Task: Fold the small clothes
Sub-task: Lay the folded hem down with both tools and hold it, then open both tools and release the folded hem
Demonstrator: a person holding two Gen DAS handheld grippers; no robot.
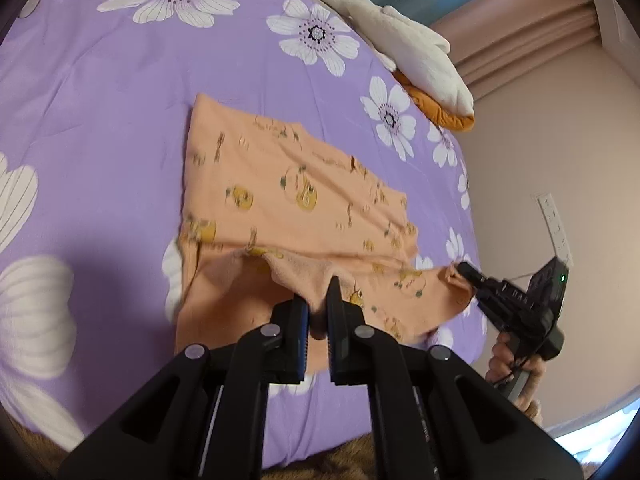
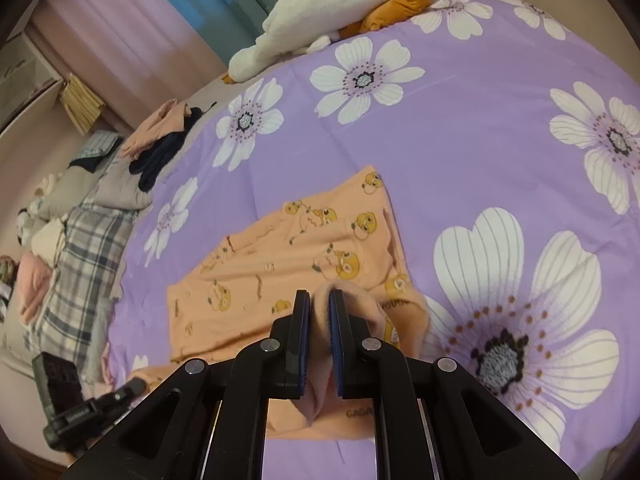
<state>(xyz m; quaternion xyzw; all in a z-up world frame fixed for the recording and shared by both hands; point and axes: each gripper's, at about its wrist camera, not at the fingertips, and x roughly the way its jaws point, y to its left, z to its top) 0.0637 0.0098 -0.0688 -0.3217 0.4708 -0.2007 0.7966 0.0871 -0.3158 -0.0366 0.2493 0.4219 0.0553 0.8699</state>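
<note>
Left gripper [image 1: 318,300] clamped on orange garment [image 1: 280,192], right gripper [image 2: 319,312] likewise

The right gripper [image 2: 319,300] pinches a raised fold of the peach printed garment [image 2: 280,264] lying on the purple flowered bedspread [image 2: 460,152], while the left gripper [image 2: 134,387] grips the garment's near-left edge, a plush duck [image 2: 320,12] at the far edge.

Left claw [image 1: 318,312] and right claw [image 2: 320,316] both clamped.
</note>
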